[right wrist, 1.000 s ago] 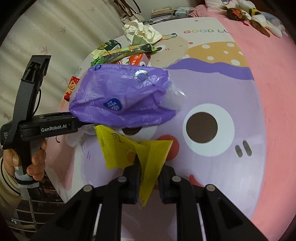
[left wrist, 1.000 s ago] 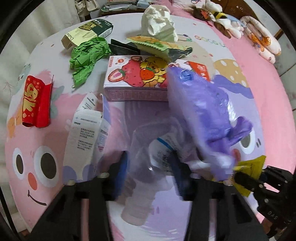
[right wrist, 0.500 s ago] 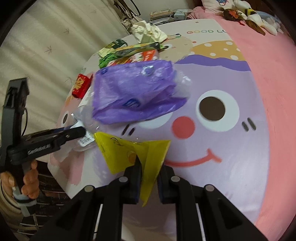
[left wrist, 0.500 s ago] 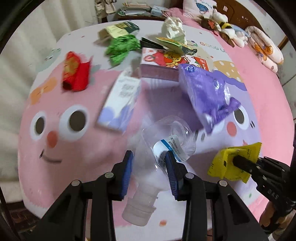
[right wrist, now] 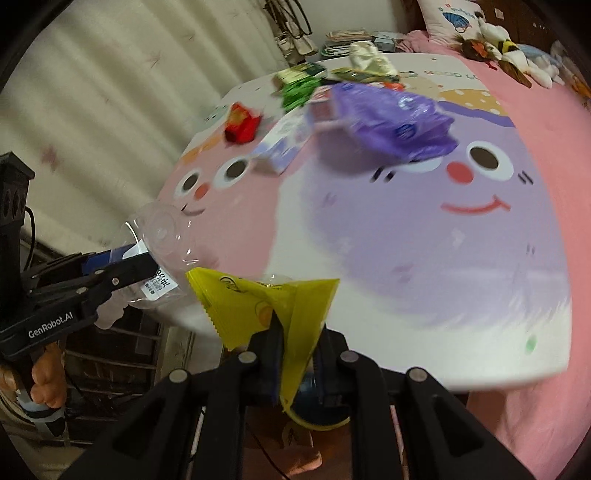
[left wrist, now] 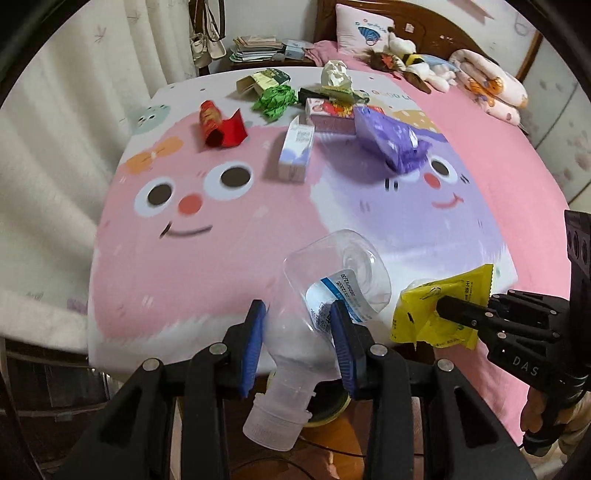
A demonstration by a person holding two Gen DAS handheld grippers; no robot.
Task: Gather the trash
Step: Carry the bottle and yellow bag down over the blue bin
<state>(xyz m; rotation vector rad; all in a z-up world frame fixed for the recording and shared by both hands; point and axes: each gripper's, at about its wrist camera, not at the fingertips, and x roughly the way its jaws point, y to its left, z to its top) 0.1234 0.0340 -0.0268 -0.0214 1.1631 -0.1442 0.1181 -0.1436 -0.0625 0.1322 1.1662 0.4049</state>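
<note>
My left gripper (left wrist: 297,328) is shut on a clear plastic bottle (left wrist: 332,291), cap end toward the camera, held past the bed's near edge. It also shows in the right wrist view (right wrist: 162,240). My right gripper (right wrist: 297,325) is shut on a yellow snack wrapper (right wrist: 258,299), also seen in the left wrist view (left wrist: 439,306), just right of the bottle. On the bed lie a purple plastic bag (left wrist: 391,138), a white-and-purple carton (left wrist: 295,151), a red wrapper (left wrist: 221,125), green crumpled paper (left wrist: 275,99) and a strawberry box (left wrist: 327,110).
The cartoon bedsheet (left wrist: 229,240) covers the bed. Stuffed toys (left wrist: 413,62) and a pillow (left wrist: 365,29) sit at the headboard, a curtain (left wrist: 44,147) hangs at the left. A round yellow-rimmed container (right wrist: 317,417) sits on the floor below both grippers.
Both grippers have pulled back from the trash pile to the bed's near edge, carrying the bottle and the yellow wrapper. The purple bag stays on the bed.
</note>
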